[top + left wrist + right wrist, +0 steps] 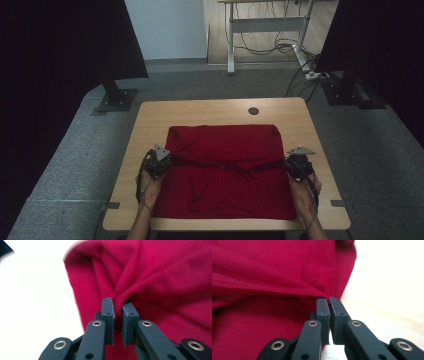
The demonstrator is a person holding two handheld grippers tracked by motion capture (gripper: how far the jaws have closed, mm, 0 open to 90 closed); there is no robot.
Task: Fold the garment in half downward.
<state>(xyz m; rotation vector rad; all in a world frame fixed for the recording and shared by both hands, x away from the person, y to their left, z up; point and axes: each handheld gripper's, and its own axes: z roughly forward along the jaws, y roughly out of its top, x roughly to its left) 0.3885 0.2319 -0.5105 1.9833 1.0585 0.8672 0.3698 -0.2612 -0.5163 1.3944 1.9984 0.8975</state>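
The red cloth [225, 170] lay spread across the near half of the table [150, 120]. The left claw [162, 162] pinched a fold at its left edge, and the right claw [292, 164] pinched the same fold at its right edge.

Cloth [225, 170] on table [200, 107]; left gripper [159, 162] at its left edge, right gripper [298, 165] at right

Grey carpet [75, 150], pale wall [170, 30], desk legs [231, 45]
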